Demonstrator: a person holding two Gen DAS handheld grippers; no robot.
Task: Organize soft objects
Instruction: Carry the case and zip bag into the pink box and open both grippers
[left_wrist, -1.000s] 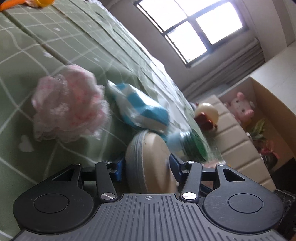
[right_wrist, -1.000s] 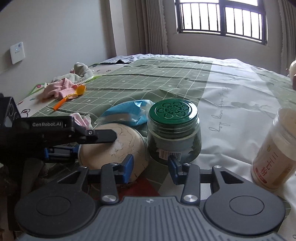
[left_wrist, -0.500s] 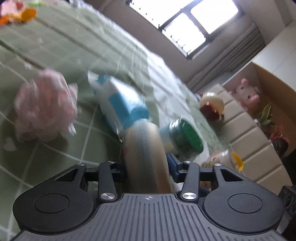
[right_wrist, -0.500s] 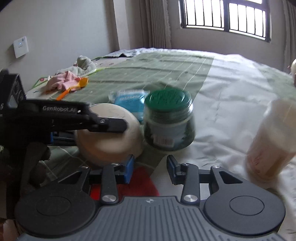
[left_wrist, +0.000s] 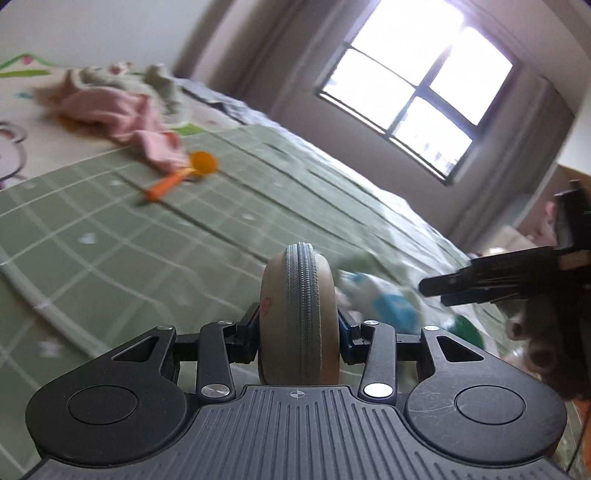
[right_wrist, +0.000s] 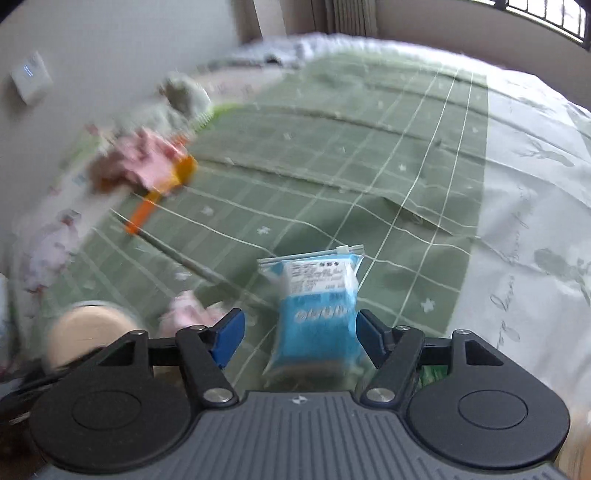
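My left gripper (left_wrist: 300, 330) is shut on a round beige zippered pouch (left_wrist: 299, 288), held on edge above the green checked bedspread (left_wrist: 110, 236). In the right wrist view the same pouch (right_wrist: 88, 328) shows blurred at the lower left. A blue-and-white plastic packet (right_wrist: 314, 306) lies on the bedspread between the fingers of my right gripper (right_wrist: 299, 328). Its jaws are opening, and the left pad stands well clear of the packet. The right gripper's fingers (left_wrist: 480, 282) reach in from the right in the left wrist view, above the packet (left_wrist: 391, 306).
A pink frilly soft thing (right_wrist: 188, 314) lies just left of the packet. Pink cloth (left_wrist: 122, 110), a grey-green cloth (right_wrist: 184, 96) and an orange spoon (right_wrist: 162, 192) sit farther up the bed. A green jar lid (left_wrist: 469, 330) shows under the right gripper. Wall and window stand beyond.
My left gripper closed on the beige pouch and lifted it off the bed, tipping upward. My right gripper swung left from the green-lidded jar to over the blue packet, and its jaws widened.
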